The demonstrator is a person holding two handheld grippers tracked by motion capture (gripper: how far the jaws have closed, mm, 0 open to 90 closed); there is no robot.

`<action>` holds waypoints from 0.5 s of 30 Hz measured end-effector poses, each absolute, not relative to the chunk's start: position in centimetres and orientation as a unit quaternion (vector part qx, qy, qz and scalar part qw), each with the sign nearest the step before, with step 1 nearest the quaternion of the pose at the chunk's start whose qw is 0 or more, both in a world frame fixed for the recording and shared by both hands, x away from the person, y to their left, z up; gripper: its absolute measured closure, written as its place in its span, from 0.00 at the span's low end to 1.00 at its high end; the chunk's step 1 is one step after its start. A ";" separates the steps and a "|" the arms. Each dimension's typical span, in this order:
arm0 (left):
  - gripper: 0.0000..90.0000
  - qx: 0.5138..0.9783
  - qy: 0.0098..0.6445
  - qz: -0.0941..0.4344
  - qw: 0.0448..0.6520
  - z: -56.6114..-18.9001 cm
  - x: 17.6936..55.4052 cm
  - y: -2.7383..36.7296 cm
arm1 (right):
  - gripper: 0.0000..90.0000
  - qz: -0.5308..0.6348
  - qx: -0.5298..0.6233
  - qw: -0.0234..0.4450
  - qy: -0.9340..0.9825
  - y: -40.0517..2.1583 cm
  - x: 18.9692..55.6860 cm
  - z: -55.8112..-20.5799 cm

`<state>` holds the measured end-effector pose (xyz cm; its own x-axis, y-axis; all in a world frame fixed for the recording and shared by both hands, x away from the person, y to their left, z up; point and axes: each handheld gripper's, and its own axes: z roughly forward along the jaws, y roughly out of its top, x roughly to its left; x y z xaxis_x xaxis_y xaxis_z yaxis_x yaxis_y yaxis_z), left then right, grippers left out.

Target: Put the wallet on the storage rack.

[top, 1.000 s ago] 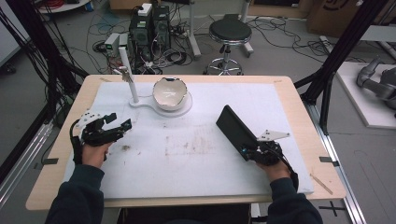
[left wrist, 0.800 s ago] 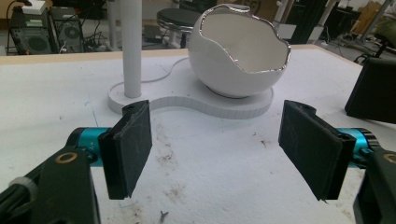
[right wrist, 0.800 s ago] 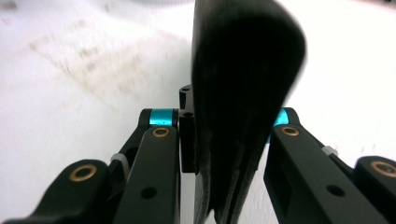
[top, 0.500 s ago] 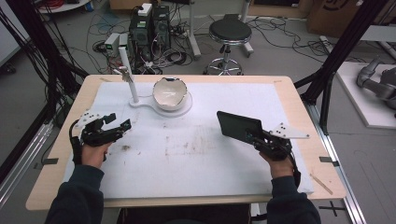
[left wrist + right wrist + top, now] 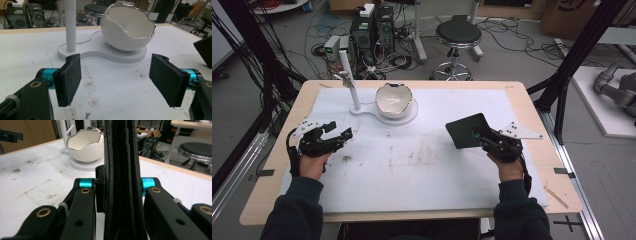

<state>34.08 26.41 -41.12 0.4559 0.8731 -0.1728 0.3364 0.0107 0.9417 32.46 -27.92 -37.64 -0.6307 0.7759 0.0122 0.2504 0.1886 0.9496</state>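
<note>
From the high view, the right gripper (image 5: 482, 138) pinches a flat black pouch (image 5: 466, 131) above the white mat (image 5: 422, 165), right of the egg-shaped bowl (image 5: 394, 99); held by one edge, it could swing or slip. In the left gripper view, the left gripper (image 5: 116, 80) is spread wide and empty. The right gripper view shows the pouch edge-on, dark and textured, clamped between the jaws.

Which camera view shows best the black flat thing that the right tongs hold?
The high view: the black pad shows its whole flat face, held by the right tongs above the table. The right gripper view shows only its edge, clamped between the jaws. The left gripper view shows just a corner at the right edge.
</note>
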 end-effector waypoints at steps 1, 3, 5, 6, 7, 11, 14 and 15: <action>0.29 0.658 0.459 0.247 0.543 -41.1 34.1 26.4 | 0.83 0.521 0.335 0.253 0.743 -27.3 32.9 -37.0; 0.29 0.660 0.460 0.246 0.541 -41.2 34.1 26.4 | 0.83 0.514 0.312 0.258 0.756 -26.5 33.3 -36.4; 0.29 0.660 0.459 0.245 0.542 -41.2 34.2 26.4 | 0.83 0.513 0.305 0.259 0.759 -26.2 33.5 -36.2; 0.29 0.660 0.458 0.246 0.543 -41.2 34.2 26.4 | 0.83 0.511 0.290 0.261 0.766 -25.7 33.8 -35.7; 0.29 0.659 0.458 0.246 0.544 -41.2 34.1 26.5 | 0.83 0.512 0.271 0.267 0.770 -24.9 34.3 -34.8; 0.29 0.658 0.453 0.249 0.547 -41.1 34.1 26.6 | 0.83 0.517 0.253 0.265 0.774 -23.8 35.2 -33.4; 0.29 0.657 0.454 0.247 0.549 -41.1 34.1 26.7 | 0.83 0.520 0.233 0.267 0.777 -22.8 36.4 -32.0; 0.29 0.657 0.454 0.246 0.549 -41.1 34.1 26.7 | 0.83 0.521 0.229 0.268 0.777 -22.4 36.7 -31.7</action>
<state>34.10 26.67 -41.13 0.4667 0.8669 -0.1753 0.3257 0.0158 0.9453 36.67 -22.45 -31.71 -0.7519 0.6347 -0.1784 0.0759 0.3521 0.9329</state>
